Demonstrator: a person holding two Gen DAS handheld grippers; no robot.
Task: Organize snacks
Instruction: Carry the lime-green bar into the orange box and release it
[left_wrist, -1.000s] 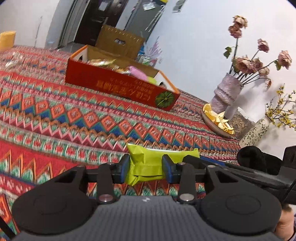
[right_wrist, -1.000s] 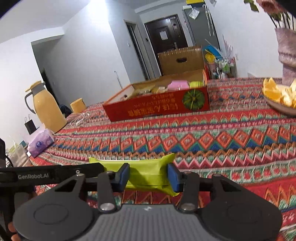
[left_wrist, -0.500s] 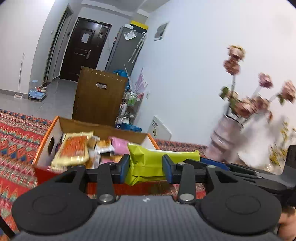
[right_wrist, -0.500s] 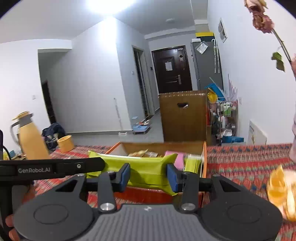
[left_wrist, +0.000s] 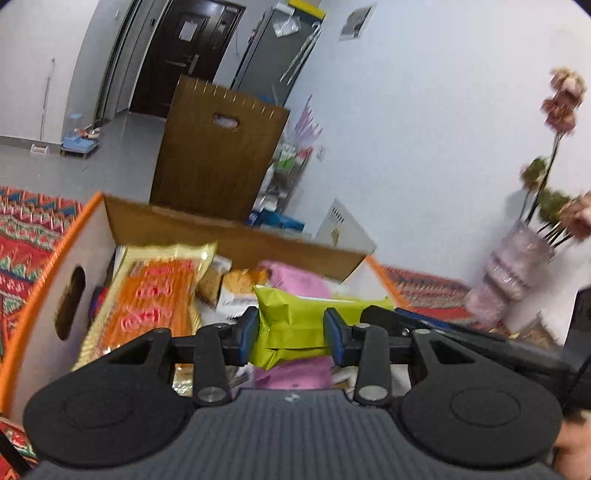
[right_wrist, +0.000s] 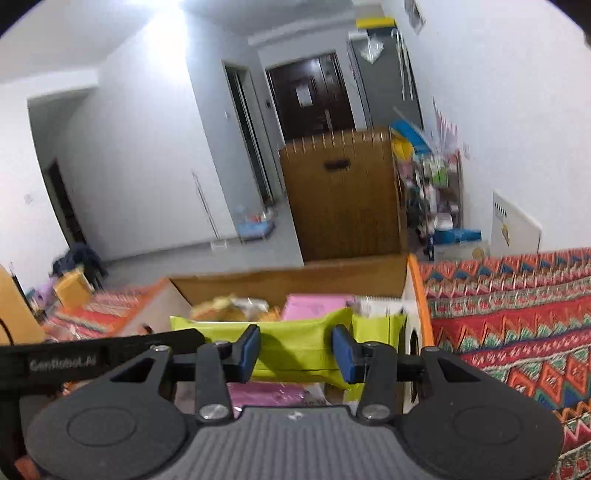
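1. Both views now sit over the open snack box (left_wrist: 74, 266); a second ago they looked across patterned cloth at it from well back. Red front panel with the green emblem is out of frame; the white inner walls and orange rim fill the lower half.
2. Tabletop (right_wrist: 517, 314): woven zigzag cloth in red, orange and teal. Right view shows a wide strip of it right of the box; left view only slivers at the far left and behind the box.
3. Box is cardboard, brown inside the far wall, oval handle cut-out in the left end wall. Brown flap (right_wrist: 343, 206) with its own slot stands upright behind it.
4. Left view only: big crinkly foil pack (left_wrist: 155, 295), gold edges, orange print, leaning against the left inner wall; blurred pale vase with dried flowers (left_wrist: 509, 273) at far right.
5. Lime-green packet (left_wrist: 295, 328): glossy, soft pillow shape with crimped ends, held level above the box contents, spanning both grippers.
6. Pink packets (right_wrist: 317, 306) lie beneath and behind it, matte and flat.
7. Left gripper (left_wrist: 291, 334): jaws clamped on one end of the green packet, blue pads pressing the wrapper in.
8. Right gripper (right_wrist: 295, 350): jaws have just been closing; pads now clamped on the packet's other end.
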